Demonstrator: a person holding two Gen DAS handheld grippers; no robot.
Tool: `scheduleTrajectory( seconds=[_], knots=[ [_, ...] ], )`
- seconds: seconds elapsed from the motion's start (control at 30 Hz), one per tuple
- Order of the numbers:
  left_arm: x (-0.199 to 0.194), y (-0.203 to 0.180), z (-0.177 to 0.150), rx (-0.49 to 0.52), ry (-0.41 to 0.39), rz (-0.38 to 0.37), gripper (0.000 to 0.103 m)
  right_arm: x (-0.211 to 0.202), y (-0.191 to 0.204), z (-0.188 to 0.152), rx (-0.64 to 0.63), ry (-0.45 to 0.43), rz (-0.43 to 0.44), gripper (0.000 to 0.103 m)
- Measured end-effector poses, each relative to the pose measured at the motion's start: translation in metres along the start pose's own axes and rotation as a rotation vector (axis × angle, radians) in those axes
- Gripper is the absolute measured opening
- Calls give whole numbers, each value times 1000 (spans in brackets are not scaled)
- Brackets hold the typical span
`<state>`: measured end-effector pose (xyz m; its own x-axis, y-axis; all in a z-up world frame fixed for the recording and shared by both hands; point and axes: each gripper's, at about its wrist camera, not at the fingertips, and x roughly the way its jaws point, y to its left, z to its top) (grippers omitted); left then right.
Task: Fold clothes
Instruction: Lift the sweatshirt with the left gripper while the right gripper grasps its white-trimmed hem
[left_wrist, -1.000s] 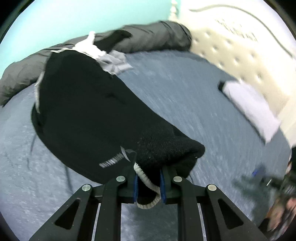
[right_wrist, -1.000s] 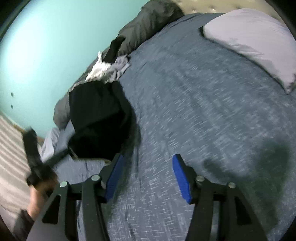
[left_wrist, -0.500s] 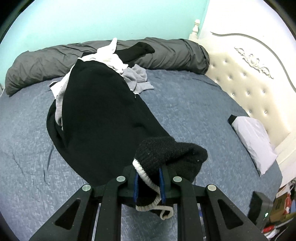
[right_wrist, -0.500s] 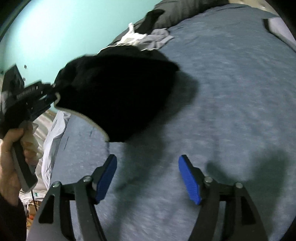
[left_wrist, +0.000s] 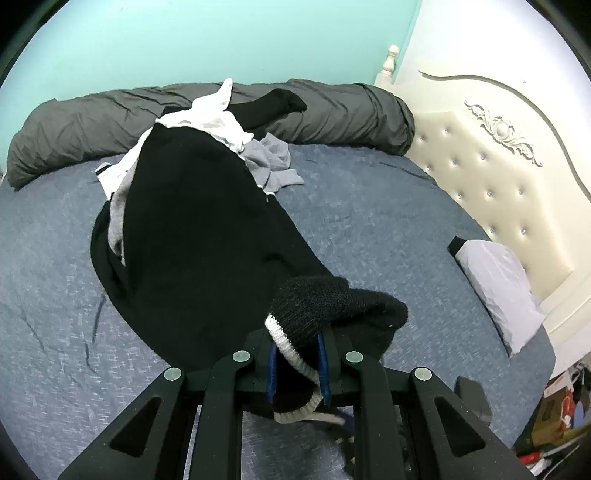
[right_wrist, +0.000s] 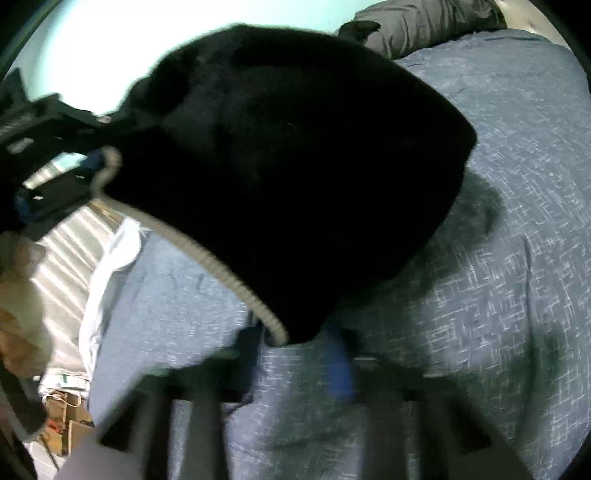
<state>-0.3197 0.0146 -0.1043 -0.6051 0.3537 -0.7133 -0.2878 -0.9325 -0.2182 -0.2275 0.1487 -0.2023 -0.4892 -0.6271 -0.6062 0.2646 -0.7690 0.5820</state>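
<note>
- Since the earlier frames, your right hand-held gripper (right_wrist: 301, 354) has swept across the bed (left_wrist: 369, 206) to the hem of the black sweater (left_wrist: 192, 240); its jaws have just been closing, from a wide spread to nearly together.
- Motion blur in the right wrist view hides the pad contact. The ribbed hem edge (right_wrist: 236, 284) ends between the fingers, so a pinch looks likely, but you cannot confirm it from here.
- Your left hand-held gripper (left_wrist: 295, 365) is pinching the knit hem with its pale trim (left_wrist: 280, 334), lifted clear of the bedding.
- The sweater's body trails back across the blue bed onto a heap of white and grey clothes (left_wrist: 221, 122) beside the grey bolster (left_wrist: 351, 110).
- Step in hand, as judged: taking a two-point hold along the hem, ahead of spreading the garment flat.
- Next move calls for a verified right-hand grip, then drawing both hands apart to tension the hem and pulling the sweater off the heap onto bare bedding.
</note>
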Motion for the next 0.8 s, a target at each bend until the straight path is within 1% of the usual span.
scheduleTrajectory(
  seconds=[0.07,0.17,0.3,0.4,0.57,0.67,0.8],
  knots=[
    [-9,-1,3,1,-15,5,18,-10,-1,3,-3,-23,-17,10],
    [-30,-4,11,-7,-43,7,18,-34,4,12,-38,-60,-17,9],
    [-69,-14,27,2,-89,16,18,-72,13,33,-57,-120,-10,9],
    [-100,-23,40,9,-126,20,18,-106,34,52,-92,-174,-5,9],
    [-154,-39,56,31,-190,31,18,-151,62,80,-144,-254,3,8],
    [-187,-46,62,37,-231,37,18,-189,76,96,-186,-299,8,8],
    [-232,-56,70,42,-289,47,18,-238,107,115,-252,-362,16,8]
  ],
)
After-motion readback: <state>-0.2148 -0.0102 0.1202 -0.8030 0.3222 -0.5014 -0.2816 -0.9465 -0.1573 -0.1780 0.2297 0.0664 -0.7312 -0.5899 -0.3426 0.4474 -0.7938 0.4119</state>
